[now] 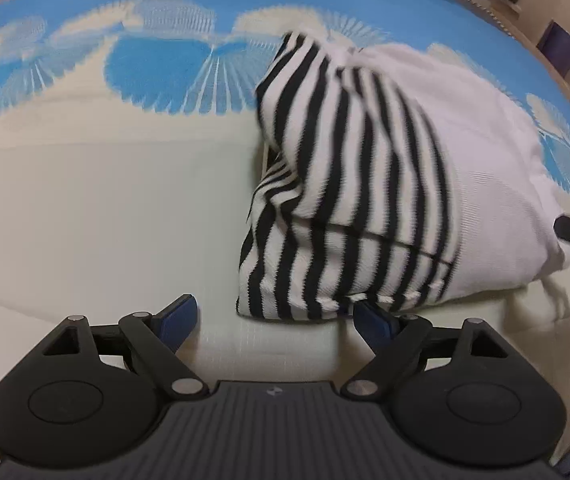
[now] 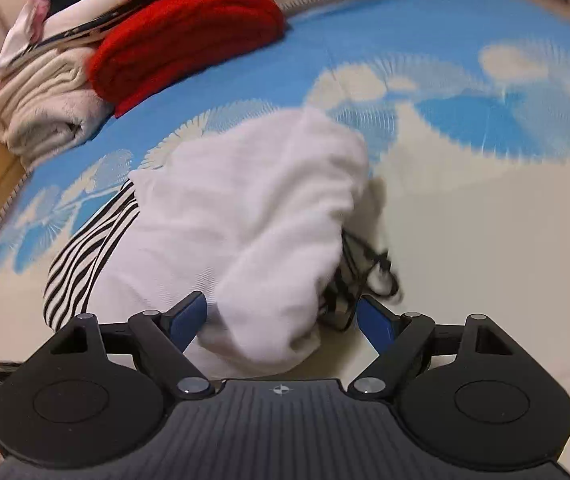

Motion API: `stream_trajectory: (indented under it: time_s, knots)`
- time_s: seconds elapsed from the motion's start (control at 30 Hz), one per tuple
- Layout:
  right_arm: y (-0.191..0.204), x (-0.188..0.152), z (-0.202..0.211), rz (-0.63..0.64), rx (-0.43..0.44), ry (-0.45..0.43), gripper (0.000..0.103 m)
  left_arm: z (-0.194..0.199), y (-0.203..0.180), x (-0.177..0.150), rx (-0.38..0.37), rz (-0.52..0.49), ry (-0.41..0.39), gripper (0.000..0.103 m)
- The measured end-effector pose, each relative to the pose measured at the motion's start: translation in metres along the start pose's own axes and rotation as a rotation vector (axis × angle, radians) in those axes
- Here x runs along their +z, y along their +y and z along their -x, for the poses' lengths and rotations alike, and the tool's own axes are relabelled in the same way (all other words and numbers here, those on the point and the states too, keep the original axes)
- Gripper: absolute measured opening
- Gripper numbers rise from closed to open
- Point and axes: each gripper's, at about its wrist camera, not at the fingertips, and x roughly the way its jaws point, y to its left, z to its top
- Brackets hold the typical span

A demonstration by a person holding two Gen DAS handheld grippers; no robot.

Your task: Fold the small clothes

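- Left gripper (image 1: 275,314) jaws apart, empty; ribbed black-and-white striped knit garment (image 1: 349,200) bunched just ahead
- Right gripper (image 2: 281,316) jaws apart over its soft white part

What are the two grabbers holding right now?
Nothing. The left hand-held gripper and the right hand-held gripper both stand open beside the striped and white garment, which lies loose on the bed.

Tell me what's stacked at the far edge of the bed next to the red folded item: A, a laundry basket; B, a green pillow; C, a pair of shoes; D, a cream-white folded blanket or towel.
D: in the right wrist view a cream-white folded blanket lies right beside the red folded item, touching it.
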Motion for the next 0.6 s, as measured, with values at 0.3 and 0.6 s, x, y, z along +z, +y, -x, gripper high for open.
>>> stream_trajectory:
  time_s: [0.3,0.6]
  knots:
    - [0.042,-0.066,0.083,0.200,-0.096,-0.226,0.090,0.087,-0.027,-0.068,0.062,-0.011,-0.281,0.103]
    - [0.054,-0.142,0.118,0.234,-0.149,-0.245,0.091,0.097,-0.036,-0.126,0.103,-0.005,-0.307,0.103]
